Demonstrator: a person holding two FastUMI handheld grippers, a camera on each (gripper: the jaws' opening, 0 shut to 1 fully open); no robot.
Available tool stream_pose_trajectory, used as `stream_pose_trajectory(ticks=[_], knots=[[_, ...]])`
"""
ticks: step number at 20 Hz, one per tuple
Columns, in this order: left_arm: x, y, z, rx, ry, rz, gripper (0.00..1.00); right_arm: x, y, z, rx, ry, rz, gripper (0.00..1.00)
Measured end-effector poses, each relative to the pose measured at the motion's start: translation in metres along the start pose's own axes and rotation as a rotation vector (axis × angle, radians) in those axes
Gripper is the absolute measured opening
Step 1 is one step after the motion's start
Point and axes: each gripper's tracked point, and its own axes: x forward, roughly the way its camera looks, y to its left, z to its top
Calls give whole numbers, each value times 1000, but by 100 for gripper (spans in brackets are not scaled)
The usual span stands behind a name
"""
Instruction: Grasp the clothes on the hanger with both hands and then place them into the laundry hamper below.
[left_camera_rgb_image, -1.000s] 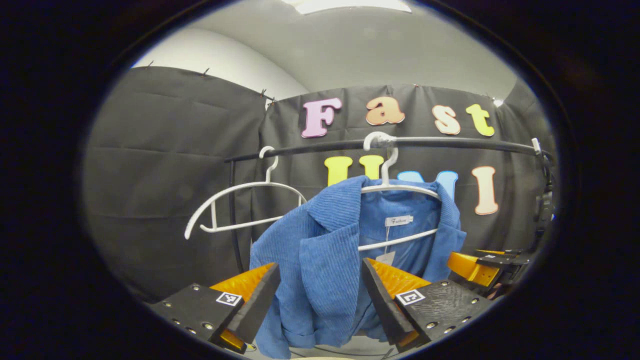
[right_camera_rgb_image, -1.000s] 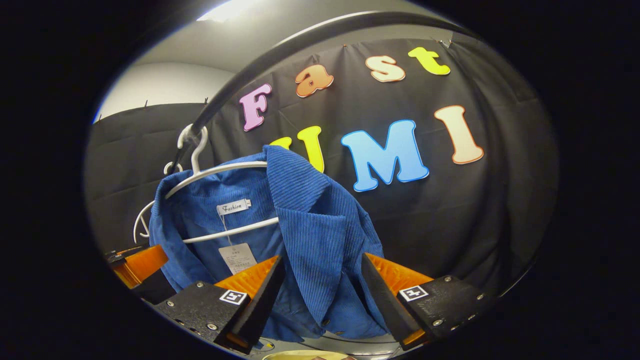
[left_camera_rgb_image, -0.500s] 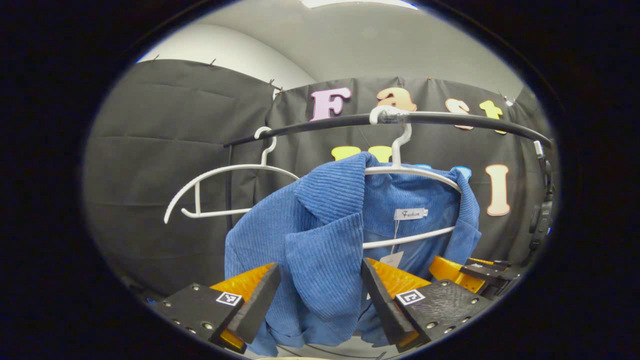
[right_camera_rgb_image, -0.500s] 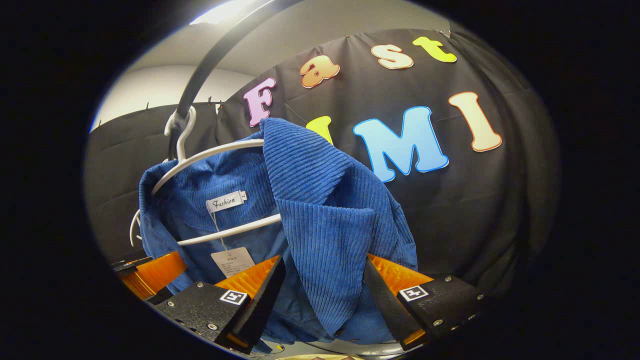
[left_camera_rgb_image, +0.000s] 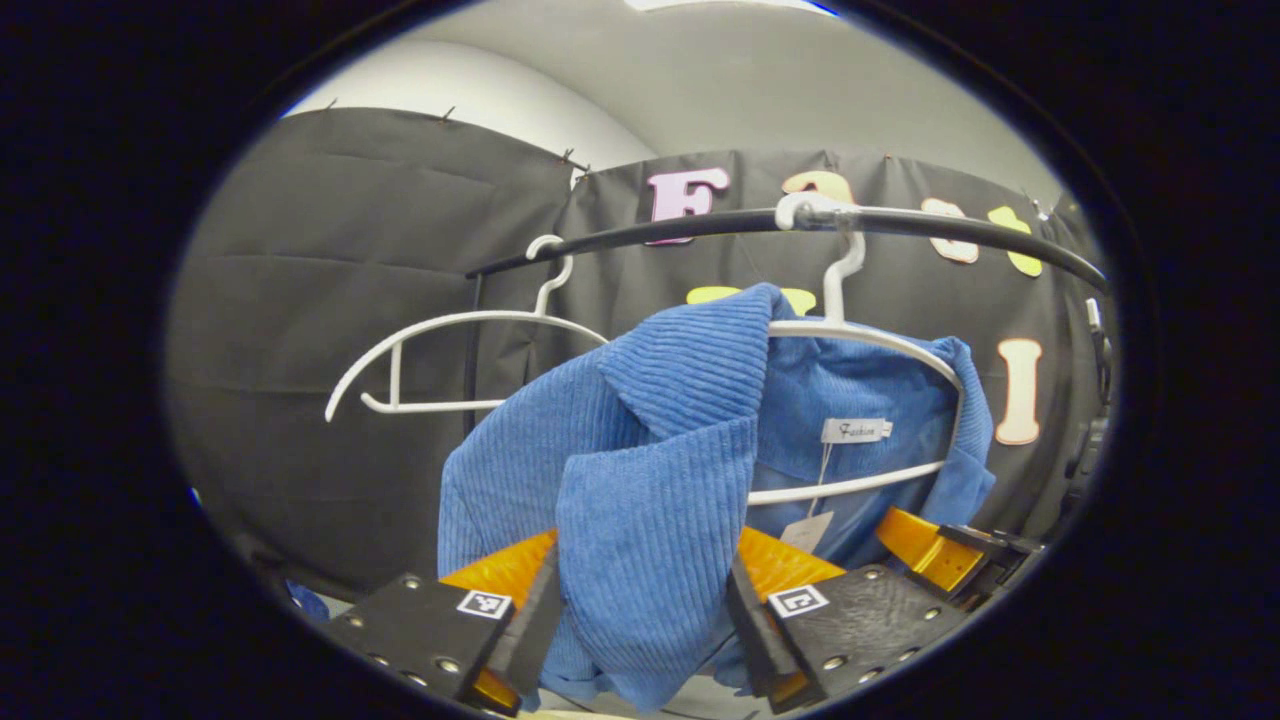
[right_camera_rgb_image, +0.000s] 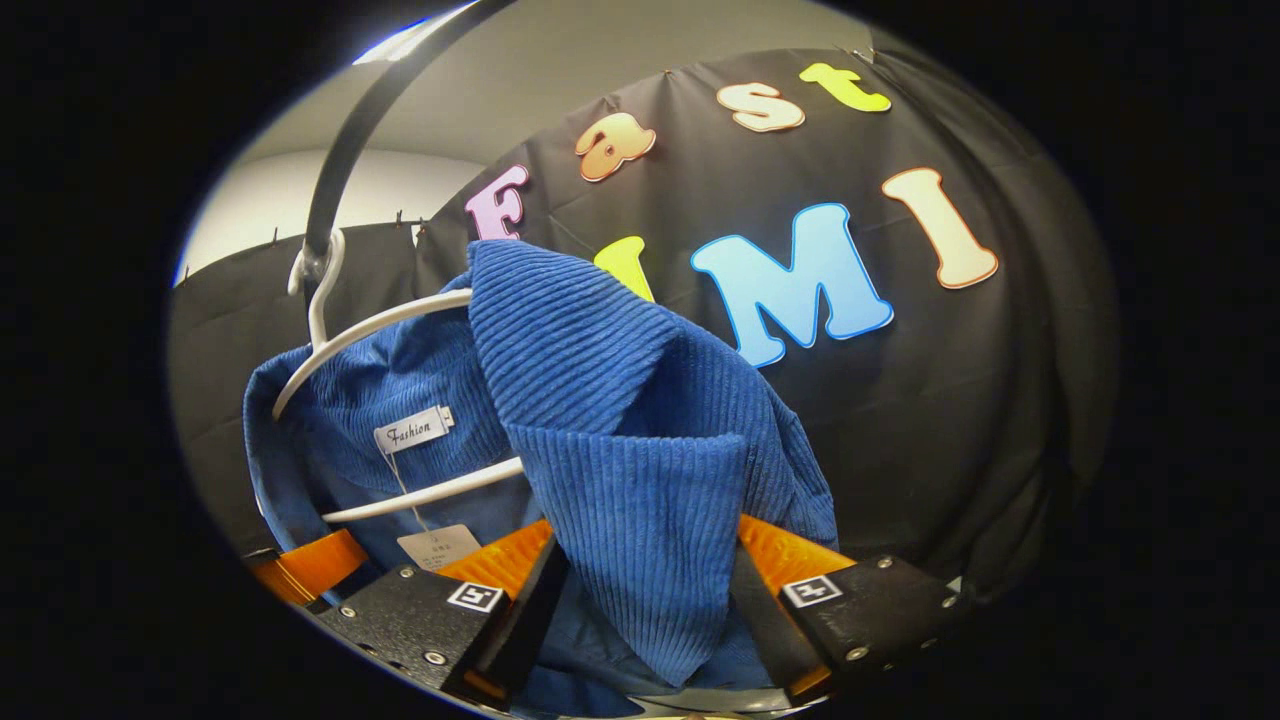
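A blue corduroy jacket (left_camera_rgb_image: 650, 480) hangs on a white hanger (left_camera_rgb_image: 860, 335) hooked over the black rail (left_camera_rgb_image: 700, 225). In the left gripper view, my left gripper (left_camera_rgb_image: 640, 620) is open, its jaws on either side of the jacket's left lapel, which fills the gap between them. The right gripper view has the same jacket (right_camera_rgb_image: 620, 400) on its hanger (right_camera_rgb_image: 350, 335). There my right gripper (right_camera_rgb_image: 645, 620) is open around the other lapel, whose fabric reaches both fingers. A white neck label and a paper tag show inside the collar.
A second, bare white hanger (left_camera_rgb_image: 450, 325) hangs on the rail to the left of the jacket. The right gripper's body (left_camera_rgb_image: 940, 560) shows at the lower right of the left gripper view. Black cloth walls stand close behind the rail (right_camera_rgb_image: 340, 160).
Both grippers have moved up and in toward the jacket, so each lapel now lies deeper between the fingers. Both pairs of fingers have narrowed slightly.
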Motion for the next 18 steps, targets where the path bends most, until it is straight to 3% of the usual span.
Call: stream_pose_trajectory(ticks=[1, 2, 3, 4, 6, 7, 9, 12, 18], knots=[[-1, -1, 0, 1, 5, -11, 68, 1, -1, 1, 7, 2, 6, 81], [-2, -1, 0, 6, 2, -24, 68, 0, -3, 1, 12, 3, 9, 66], [-5, 7, 4, 26, -9, 8, 68, 0, -7, 3, 16, 0, 4, 61], [-5, 17, 7, 30, -22, 29, 52, -2, -12, 5, 24, -7, -14, 43], [-7, 7, 4, 15, -10, -20, 19, -3, -21, 13, 27, -28, -42, 13], [-7, 12, 6, 9, -16, -1, 19, -2, -21, 15, 24, -34, -30, 9], [-3, 6, 2, -39, 1, -53, 3, -4, -14, 13, 28, -15, 6, 2], [-9, 7, 8, -27, -14, -67, 2, -8, -24, 19, 19, -25, 11, 1], [-38, 33, 55, 40, -98, -75, 2, -15, -54, 50, -2, -128, -52, 1]])
